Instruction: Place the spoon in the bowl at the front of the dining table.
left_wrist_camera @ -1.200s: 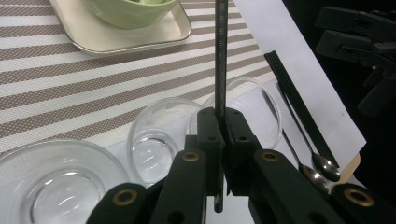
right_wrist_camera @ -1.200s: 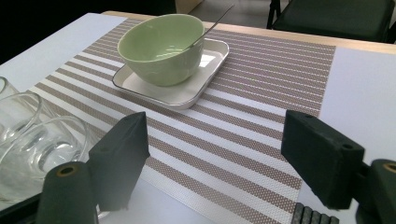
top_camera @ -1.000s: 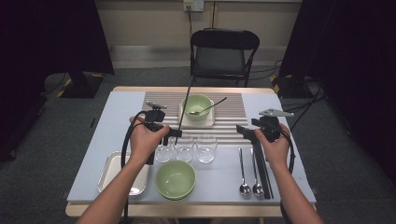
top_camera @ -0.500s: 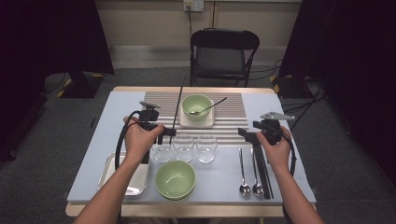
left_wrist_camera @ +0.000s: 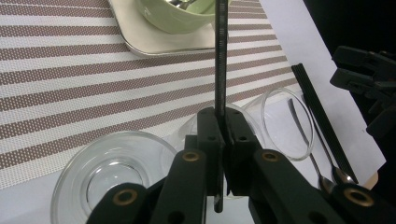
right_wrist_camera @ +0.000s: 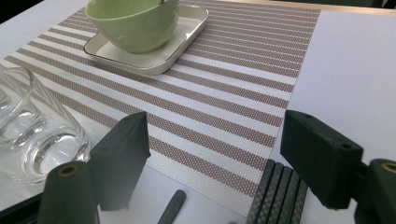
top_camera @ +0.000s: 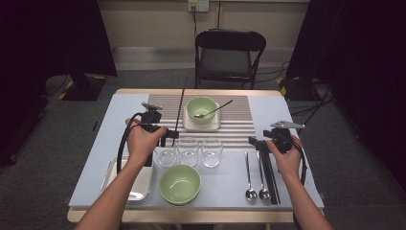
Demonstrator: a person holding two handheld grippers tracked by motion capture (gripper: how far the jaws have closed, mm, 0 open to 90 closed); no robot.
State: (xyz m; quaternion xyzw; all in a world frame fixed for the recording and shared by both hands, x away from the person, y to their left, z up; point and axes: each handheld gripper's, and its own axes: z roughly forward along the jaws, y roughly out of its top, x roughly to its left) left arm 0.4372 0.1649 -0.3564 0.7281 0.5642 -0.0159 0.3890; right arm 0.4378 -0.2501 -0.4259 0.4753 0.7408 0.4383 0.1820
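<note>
Both hands have drawn back toward the person since the earlier frames, the left gripper (top_camera: 165, 136) carrying its chopstick (top_camera: 180, 105) lower over the mat, the right gripper (top_camera: 261, 143) sinking toward the cutlery at the right.

Left jaws are pressed tight on the chopstick (left_wrist_camera: 220, 60), gripping it near one end; a short stub pokes out behind them and the long shaft runs straight ahead of the jaws, past the saucer (left_wrist_camera: 154, 39) under the far bowl (left_wrist_camera: 182, 16). In the high view that shaft lies along the left edge of the striped mat (top_camera: 239, 122), pointing away from the person. Just beneath and beside these jaws stand the three glasses (top_camera: 189, 151).

Right jaws stand wide apart with nothing between them. Directly below their gap, a little toward the right jaw, lies a bundle of dark chopsticks (right_wrist_camera: 280, 196), their long axis running along the jaws' own line of sight. The right gripper is plainly the nearer one to that bundle, so a short drop and a close looks like the likely next move; the spoons (top_camera: 256, 175) lie just beside it and could be nudged.

From above, the nearer bowl (top_camera: 180, 183) and metal tray (top_camera: 139, 184) appear; the right gripper view instead reveals the separate ribbed sticks in the bundle, which overhead look like one dark strip.
</note>
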